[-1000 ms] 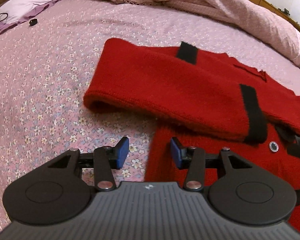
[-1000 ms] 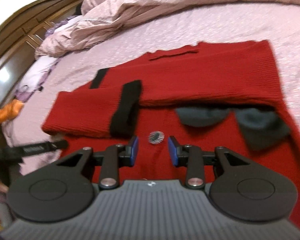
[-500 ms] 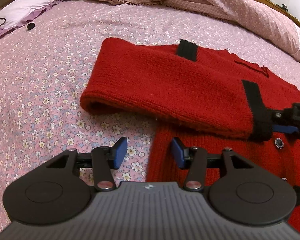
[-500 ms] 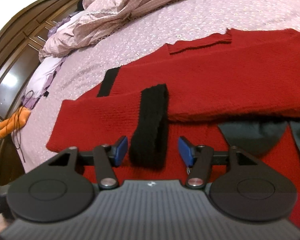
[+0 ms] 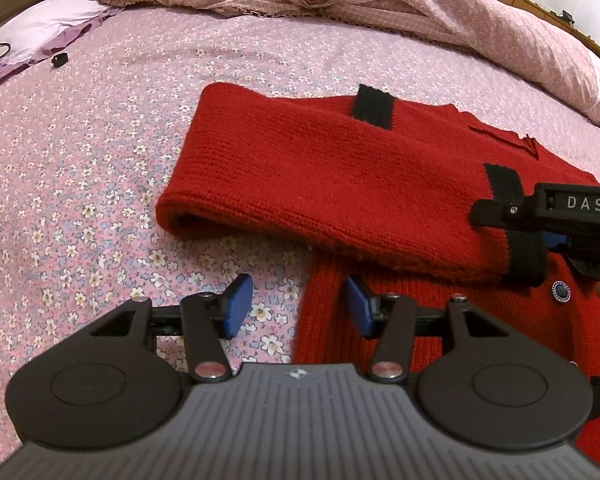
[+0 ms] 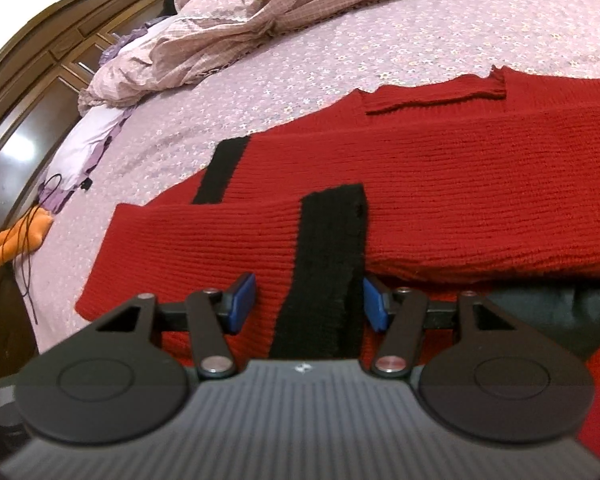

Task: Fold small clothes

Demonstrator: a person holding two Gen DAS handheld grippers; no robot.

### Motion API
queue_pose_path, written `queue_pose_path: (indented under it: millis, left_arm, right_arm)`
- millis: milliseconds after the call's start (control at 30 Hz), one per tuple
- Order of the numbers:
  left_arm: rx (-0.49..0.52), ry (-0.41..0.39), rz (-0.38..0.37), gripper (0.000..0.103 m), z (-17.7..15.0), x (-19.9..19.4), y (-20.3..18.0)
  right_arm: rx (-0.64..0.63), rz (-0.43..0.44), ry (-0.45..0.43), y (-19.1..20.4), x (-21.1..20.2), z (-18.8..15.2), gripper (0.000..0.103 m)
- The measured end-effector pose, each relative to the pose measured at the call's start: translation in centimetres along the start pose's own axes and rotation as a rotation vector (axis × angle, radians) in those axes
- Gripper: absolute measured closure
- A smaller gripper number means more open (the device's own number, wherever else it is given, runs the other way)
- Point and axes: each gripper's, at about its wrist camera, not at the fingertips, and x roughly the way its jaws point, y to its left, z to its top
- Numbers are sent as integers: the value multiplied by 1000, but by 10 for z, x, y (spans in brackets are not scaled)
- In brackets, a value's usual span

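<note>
In the left wrist view, the left gripper (image 5: 298, 307) hangs released, nothing between its pads, over the red cardigan's (image 5: 340, 184) hem edge; the folded sleeve lies at twelve o'clock, its long axis running toward three o'clock, where the right gripper (image 5: 556, 236) meets the black cuff (image 5: 526, 256). In the right wrist view, the right gripper (image 6: 309, 307) straddles that cuff (image 6: 324, 280), pads parted and not pressing; it is the nearer one.

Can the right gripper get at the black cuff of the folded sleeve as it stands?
Probably yes: the right gripper is open with the black cuff already between its fingers, and nothing covers the cuff.
</note>
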Motion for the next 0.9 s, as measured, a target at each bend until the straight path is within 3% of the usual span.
queue_pose_path:
  millis: [200,367,467,900]
  left_arm:
    - [3,-15,2,43,-1,2,0]
    - [17,-28,8,41,-3,1,-1]
    - [4,-34,2,41,-3,1,1]
    - [-62,-78,-4,41,6,-4,8]
  right_arm:
    - [27,50,15,5,-4,-2,46]
    - [19,76,43,15,-2,-2,77]
    - [-14,90,30,24,-8,0,87]
    - [-21,200,-88,47,-55,57,89]
